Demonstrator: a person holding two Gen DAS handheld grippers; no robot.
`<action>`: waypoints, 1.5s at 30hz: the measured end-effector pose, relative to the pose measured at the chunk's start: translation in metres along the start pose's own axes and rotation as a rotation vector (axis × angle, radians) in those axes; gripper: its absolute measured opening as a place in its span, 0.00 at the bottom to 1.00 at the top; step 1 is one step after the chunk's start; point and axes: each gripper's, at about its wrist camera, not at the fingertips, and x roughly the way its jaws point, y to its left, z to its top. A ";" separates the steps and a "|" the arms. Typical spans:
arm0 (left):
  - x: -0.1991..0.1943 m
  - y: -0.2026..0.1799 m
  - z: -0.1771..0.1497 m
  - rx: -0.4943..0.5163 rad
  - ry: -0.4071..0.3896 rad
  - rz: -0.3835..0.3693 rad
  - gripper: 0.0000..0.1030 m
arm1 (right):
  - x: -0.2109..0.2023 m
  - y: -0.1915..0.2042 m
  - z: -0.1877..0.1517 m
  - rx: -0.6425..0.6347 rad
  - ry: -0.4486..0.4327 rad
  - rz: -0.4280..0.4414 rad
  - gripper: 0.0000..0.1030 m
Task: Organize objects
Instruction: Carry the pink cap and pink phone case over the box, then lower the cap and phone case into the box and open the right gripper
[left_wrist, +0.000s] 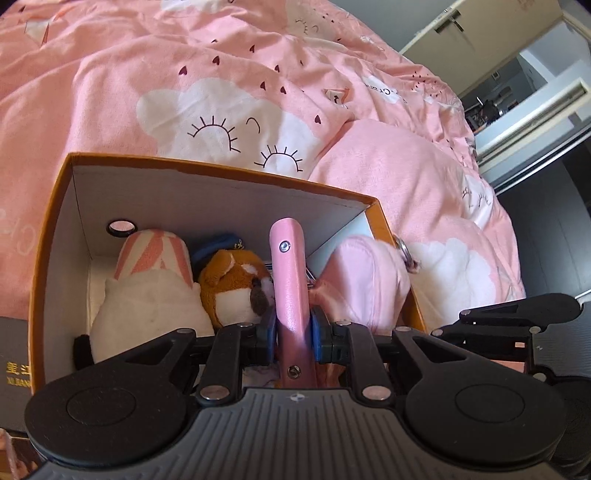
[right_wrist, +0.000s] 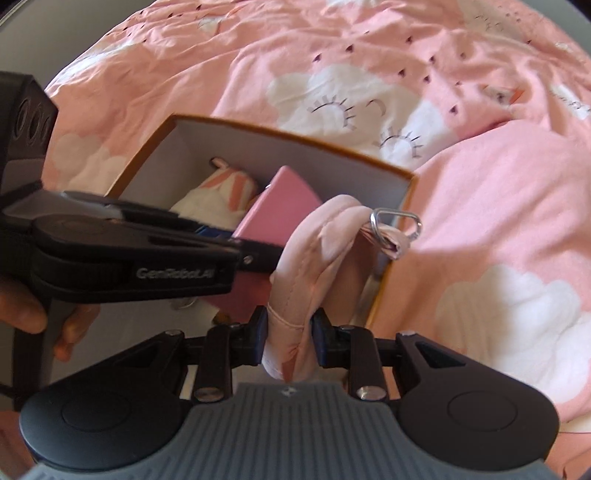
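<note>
right tongs (right_wrist: 289, 334) gripping pink pouch (right_wrist: 314, 251), over box (right_wrist: 384, 295)

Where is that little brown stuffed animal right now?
The brown plush toy lies inside the orange cardboard box on the bed, seen in the left wrist view, wedged between the white-and-pink striped plush on its left and the pink flat case held by the left tool.

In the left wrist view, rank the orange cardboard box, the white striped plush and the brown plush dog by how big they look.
1. Orange cardboard box, clearly largest.
2. White plush with pink stripes.
3. Brown plush dog, partly hidden, so its true size is unsure.
</note>
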 end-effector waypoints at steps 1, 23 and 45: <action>-0.001 -0.001 -0.001 0.013 -0.004 0.002 0.20 | 0.000 0.003 -0.001 -0.013 0.000 -0.010 0.26; 0.000 -0.004 -0.005 0.101 -0.043 0.021 0.23 | -0.001 -0.010 0.007 0.081 -0.084 -0.110 0.22; -0.013 -0.006 0.003 0.177 0.025 -0.138 0.22 | -0.016 0.026 -0.016 -0.228 -0.114 -0.244 0.19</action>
